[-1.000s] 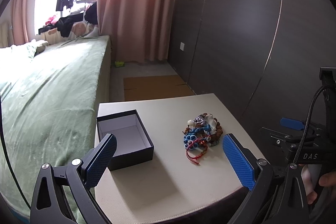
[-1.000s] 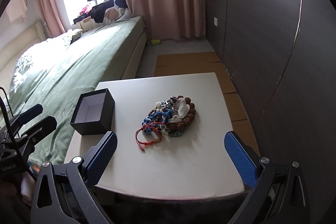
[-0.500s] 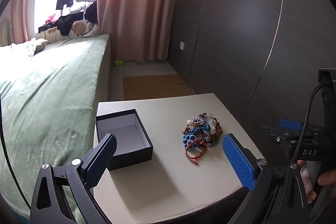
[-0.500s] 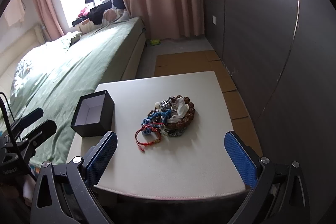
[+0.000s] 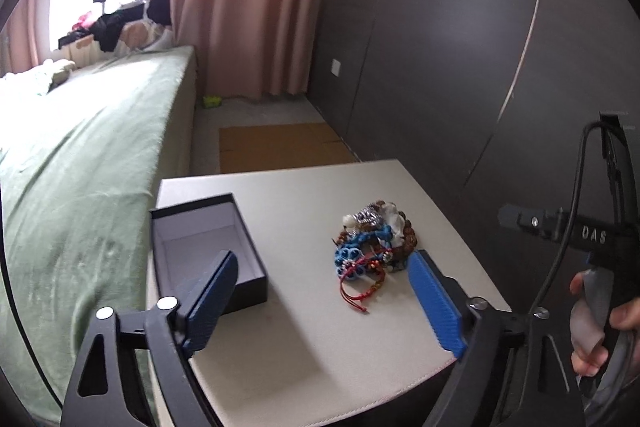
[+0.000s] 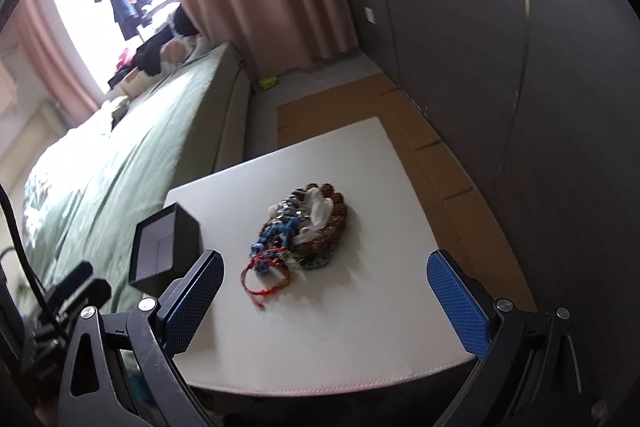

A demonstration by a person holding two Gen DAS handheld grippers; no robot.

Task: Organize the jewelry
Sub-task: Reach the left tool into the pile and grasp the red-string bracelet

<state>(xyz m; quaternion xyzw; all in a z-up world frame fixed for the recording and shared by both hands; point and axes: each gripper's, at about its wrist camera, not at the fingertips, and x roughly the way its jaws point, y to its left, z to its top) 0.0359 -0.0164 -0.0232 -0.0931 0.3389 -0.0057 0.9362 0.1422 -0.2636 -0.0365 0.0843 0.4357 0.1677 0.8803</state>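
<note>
Left wrist view is showing the left gripper point(image 5: 320, 311) narrowing with nothing between its jaws, so I'd be steering toward the jewelry pile point(image 5: 370, 247) mid-table beside the box point(image 5: 208, 247) at the left edge, probably hooking the red cord first.

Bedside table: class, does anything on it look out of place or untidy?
Yes. The bracelets lie tangled in one heap on the white table, beside the open black box, which is empty.

Matt card box point(image 5: 208, 247), smooth table point(image 5: 304, 331), beaded/cord jewelry point(image 5: 370, 247).
</note>
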